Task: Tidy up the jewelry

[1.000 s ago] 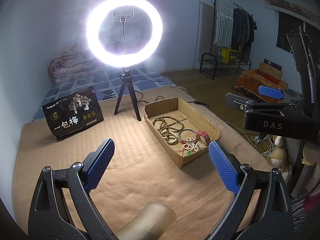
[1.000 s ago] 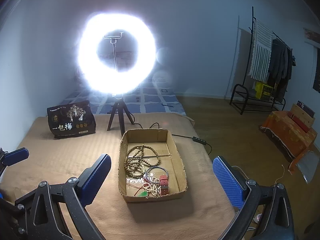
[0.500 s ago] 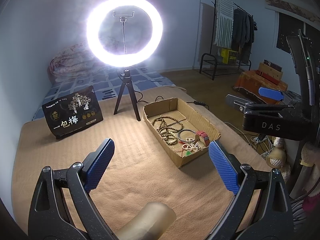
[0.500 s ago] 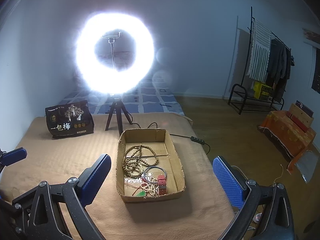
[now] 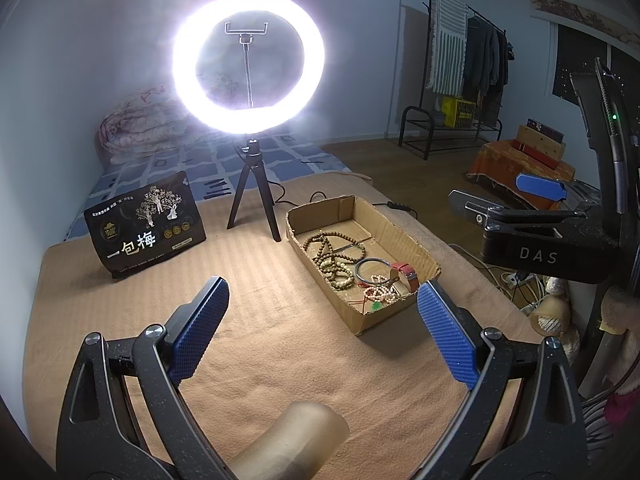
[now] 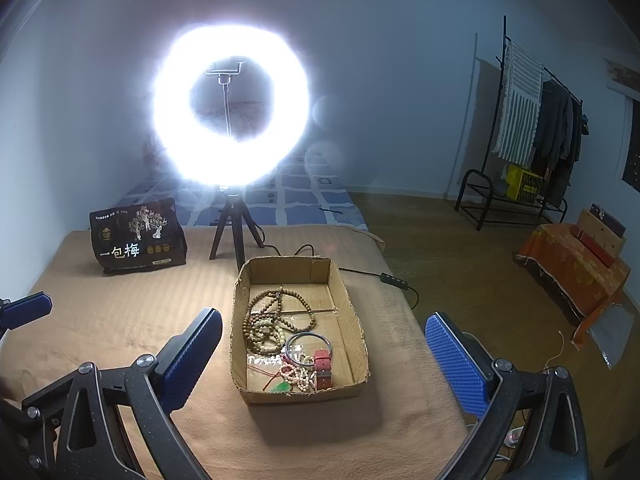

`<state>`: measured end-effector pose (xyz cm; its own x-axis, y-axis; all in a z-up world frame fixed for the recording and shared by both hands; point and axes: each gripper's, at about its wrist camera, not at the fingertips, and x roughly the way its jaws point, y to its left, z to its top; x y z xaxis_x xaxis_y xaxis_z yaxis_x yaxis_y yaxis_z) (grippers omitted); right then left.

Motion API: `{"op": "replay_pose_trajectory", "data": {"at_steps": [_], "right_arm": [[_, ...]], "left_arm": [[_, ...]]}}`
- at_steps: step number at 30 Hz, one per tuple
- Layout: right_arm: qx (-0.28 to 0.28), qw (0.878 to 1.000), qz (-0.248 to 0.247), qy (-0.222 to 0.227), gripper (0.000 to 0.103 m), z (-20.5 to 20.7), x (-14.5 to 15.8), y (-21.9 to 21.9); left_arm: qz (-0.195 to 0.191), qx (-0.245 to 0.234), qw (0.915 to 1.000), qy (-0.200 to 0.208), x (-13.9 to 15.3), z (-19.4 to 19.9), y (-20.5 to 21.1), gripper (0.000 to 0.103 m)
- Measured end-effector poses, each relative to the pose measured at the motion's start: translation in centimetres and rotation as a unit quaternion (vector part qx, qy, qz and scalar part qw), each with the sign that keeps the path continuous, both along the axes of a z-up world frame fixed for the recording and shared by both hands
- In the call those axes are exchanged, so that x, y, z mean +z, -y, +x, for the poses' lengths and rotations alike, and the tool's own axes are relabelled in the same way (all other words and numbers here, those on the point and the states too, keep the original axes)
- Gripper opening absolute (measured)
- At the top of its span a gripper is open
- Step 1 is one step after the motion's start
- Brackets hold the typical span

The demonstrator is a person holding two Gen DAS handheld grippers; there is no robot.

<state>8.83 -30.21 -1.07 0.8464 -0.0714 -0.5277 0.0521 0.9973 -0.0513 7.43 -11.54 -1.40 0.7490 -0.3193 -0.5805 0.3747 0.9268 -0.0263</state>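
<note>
An open cardboard box (image 6: 240, 300) (image 5: 404, 236) lies on the tan blanket. Inside it are brown wooden beads (image 6: 266, 324) (image 5: 334, 258), a dark bangle (image 6: 309, 349) (image 5: 374, 270), a red watch strap (image 6: 322, 366) (image 5: 405, 272), pinkish pearl beads (image 6: 294, 374) and a green pendant on red cord (image 6: 282, 388). My right gripper (image 6: 322, 360) stands open, its blue pads on either side of the box's near end. My left gripper (image 5: 320, 334) is open too, above the blanket left of the box. The right gripper's body (image 5: 536, 236) shows at the right of the left wrist view.
A bright ring light on a black tripod (image 6: 232, 232) (image 5: 252, 196) stands behind the box. A black snack bag (image 6: 138, 238) (image 5: 146, 226) stands at the back left. A cable with a switch (image 6: 390, 278) runs off the blanket's right edge. A clothes rack (image 6: 532, 128) stands far right.
The right gripper has drifted slightly right and closer, so the box shifts left in its view. The left gripper has barely moved. Both stay open.
</note>
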Motion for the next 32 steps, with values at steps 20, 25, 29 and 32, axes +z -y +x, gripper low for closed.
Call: {"op": "replay_pose_trajectory", "data": {"at_steps": [20,25,29,32], "right_arm": [[0.002,1.0,-0.003,0.0,0.103,-0.1,0.0,-0.25],[0.003,1.0,-0.004,-0.001,0.103,-0.16,0.0,-0.19],[0.003,1.0,-0.005,-0.001,0.103,-0.12,-0.04,-0.27],[0.003,1.0,-0.005,-0.001,0.103,-0.11,-0.08,-0.28]], "left_arm": [[0.003,0.003,1.0,-0.004,-0.2,-0.31,0.19,0.097],[0.002,0.004,1.0,-0.007,-0.19,-0.26,0.19,0.097],[0.005,0.005,1.0,0.003,-0.05,-0.42,0.32,0.097],[0.008,0.006,0.9999,0.007,0.03,-0.52,0.48,0.097]]}}
